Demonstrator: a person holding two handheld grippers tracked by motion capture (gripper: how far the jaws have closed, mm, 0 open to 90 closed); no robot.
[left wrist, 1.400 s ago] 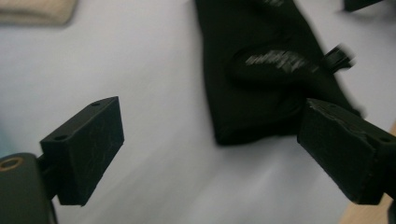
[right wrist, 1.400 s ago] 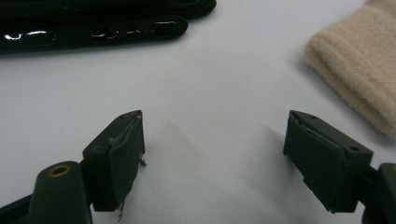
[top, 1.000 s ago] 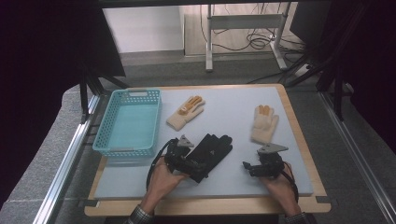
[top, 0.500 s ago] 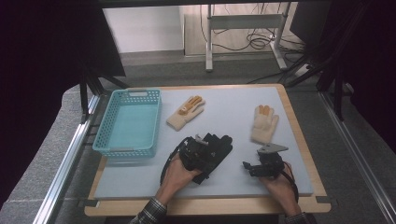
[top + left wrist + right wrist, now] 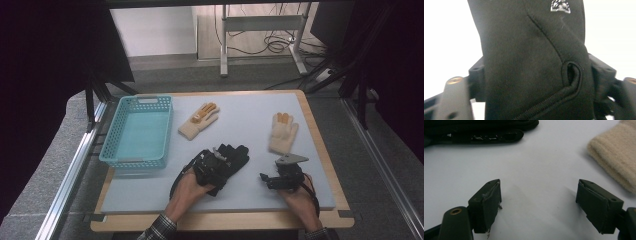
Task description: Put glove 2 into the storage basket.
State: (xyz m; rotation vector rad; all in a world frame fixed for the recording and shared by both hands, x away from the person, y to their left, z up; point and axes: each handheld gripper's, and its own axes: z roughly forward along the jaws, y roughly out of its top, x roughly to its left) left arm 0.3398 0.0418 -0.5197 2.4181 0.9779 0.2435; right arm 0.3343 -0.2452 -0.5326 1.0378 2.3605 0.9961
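Across the middle of the high view lies the table (image 5: 150, 192), its pale blue top framed by a wooden edge. At its upper left sits the basket (image 5: 136, 131), turquoise and latticed. To the right of the basket, near the top centre, lies a cream glove (image 5: 199, 121) with orange fingertips, and a second cream glove (image 5: 282, 132) lies well apart from it toward the upper right. Below and between them, at the centre of the frame, lies the black glove (image 5: 234, 156), its fingers pointing up and to the right. The left gripper (image 5: 214, 166) lies over the cuff end of the black glove, held in the left hand (image 5: 187, 190) that comes in from the bottom edge. In the left gripper view its jaws stand on either side of the black cloth and have just been closing, now pressing in on the glove's cuff. At the lower right the right gripper (image 5: 264, 177) rests low over the bare tabletop, its jaws spread wide with nothing between them, just below the second cream glove.
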